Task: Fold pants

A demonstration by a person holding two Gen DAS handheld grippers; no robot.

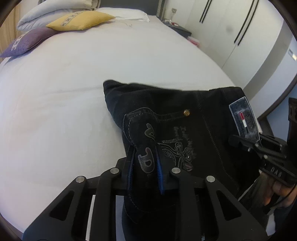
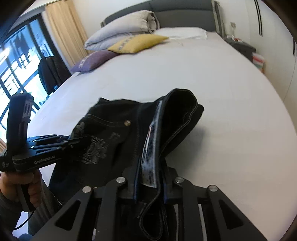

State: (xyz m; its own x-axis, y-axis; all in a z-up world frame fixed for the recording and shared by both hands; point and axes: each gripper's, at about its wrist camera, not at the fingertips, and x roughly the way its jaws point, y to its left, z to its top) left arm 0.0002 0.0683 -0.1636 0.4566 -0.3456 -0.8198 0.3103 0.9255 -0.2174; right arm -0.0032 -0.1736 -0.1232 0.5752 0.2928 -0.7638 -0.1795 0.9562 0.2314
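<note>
Black jeans [image 1: 185, 103] with pale stitching, a brass rivet and an embroidered back pocket lie at the near edge of the white bed [image 1: 65, 96]. My left gripper [image 1: 144, 165] is shut on the pocket corner at the waist, with cloth bunched between its blue pads. My right gripper [image 2: 150, 178] is shut on the waistband at the speckled brand label [image 2: 150, 148], and the jeans [image 2: 115, 118] hang lifted from it. Each gripper shows in the other's view: the right gripper [image 1: 246, 142] at the label, the left gripper [image 2: 74, 140] at the pocket, held by a hand [image 2: 11, 185].
A yellow cushion [image 1: 79, 20], a purple cushion [image 1: 26, 40] and grey pillows [image 1: 50, 13] lie at the head of the bed. A dark nightstand [image 2: 241, 46] and white wardrobe doors [image 1: 232, 27] stand to the right. A window [image 2: 16, 61] and dark chair [image 2: 50, 70] are left.
</note>
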